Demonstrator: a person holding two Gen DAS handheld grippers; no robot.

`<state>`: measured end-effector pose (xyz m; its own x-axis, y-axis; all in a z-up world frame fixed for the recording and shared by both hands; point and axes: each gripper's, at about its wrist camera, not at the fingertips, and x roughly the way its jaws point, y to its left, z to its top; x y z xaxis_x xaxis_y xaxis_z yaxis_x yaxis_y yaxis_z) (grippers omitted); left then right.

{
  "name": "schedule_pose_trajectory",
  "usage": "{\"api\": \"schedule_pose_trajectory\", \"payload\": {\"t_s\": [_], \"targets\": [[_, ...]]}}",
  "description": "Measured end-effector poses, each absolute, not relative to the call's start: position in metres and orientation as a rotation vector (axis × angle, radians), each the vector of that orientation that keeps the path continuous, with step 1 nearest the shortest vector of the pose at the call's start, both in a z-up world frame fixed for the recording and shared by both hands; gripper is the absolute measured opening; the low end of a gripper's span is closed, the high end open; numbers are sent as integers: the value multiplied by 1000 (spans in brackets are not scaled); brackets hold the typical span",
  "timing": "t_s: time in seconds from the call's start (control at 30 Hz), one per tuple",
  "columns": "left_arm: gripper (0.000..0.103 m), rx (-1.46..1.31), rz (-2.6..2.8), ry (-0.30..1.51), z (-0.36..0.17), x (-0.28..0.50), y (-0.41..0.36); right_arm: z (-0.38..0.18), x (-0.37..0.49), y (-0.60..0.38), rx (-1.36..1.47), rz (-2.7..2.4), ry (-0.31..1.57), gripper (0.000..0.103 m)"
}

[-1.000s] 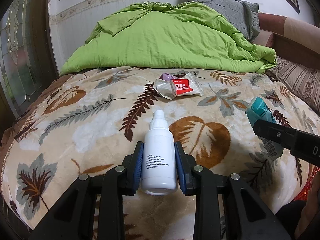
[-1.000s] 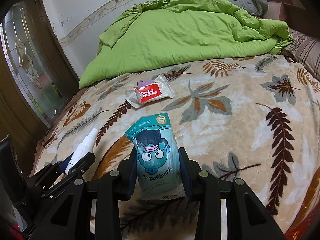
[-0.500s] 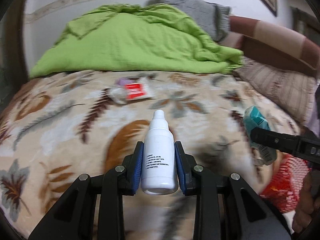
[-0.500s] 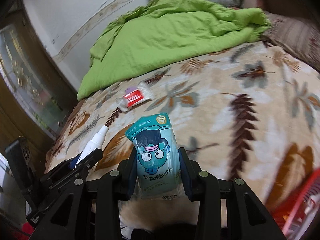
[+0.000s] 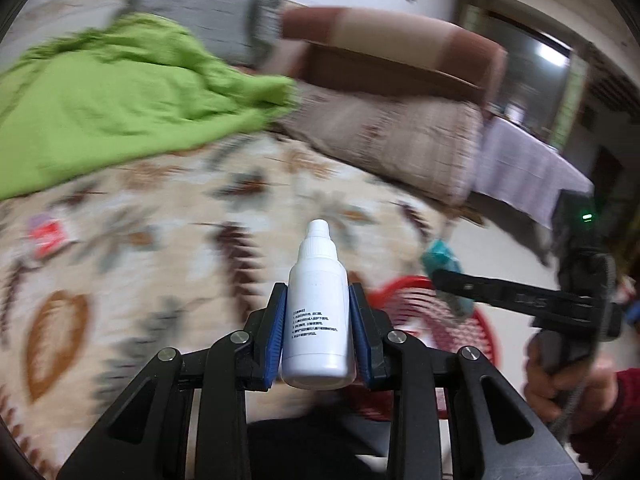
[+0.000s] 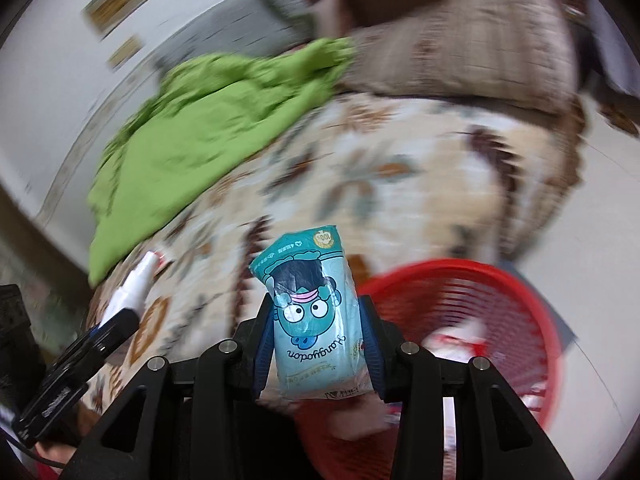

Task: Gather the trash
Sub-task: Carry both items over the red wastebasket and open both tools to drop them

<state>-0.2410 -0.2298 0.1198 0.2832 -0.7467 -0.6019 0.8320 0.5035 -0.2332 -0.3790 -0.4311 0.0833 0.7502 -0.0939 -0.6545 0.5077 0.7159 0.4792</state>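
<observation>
Clamping a white dropper bottle [image 5: 318,312] upright between its blue pads, the left hand-held gripper [image 5: 318,322] hangs over the leaf-patterned bed [image 5: 168,216]. Gripping a teal cartoon packet [image 6: 316,320], the right hand-held gripper [image 6: 318,344] hovers beside a red mesh basket [image 6: 472,280], just to its right. Beyond both lies a green quilt [image 5: 108,104], with a red-and-white wrapper [image 5: 48,234] far left of the bottle.

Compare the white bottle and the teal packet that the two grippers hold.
The white bottle is rigid, plain plastic with a narrow nozzle cap and small print; the teal packet is soft and crinkled, printed with a cartoon face. The bottle sits in the left gripper, the packet in the right gripper. The packet looks wider between its pads. Both are clamped, pointing away from the camera, near the red basket.
</observation>
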Motion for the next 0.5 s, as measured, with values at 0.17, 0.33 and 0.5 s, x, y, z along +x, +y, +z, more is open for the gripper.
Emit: {"api": "schedule_pose_trajectory", "payload": {"t_s": [0.17,0.33,0.5], "targets": [[29,178,-1212,815,106,-274,-287,70,-421,-460,774,-454,641,49],[50,218,-1245,868,92,-286,-311,65,-436,-469,797,-486,633,63],[52,197,-1203,857,93,-276,-298,73,-427,-466,762,-465,616,63]]}}
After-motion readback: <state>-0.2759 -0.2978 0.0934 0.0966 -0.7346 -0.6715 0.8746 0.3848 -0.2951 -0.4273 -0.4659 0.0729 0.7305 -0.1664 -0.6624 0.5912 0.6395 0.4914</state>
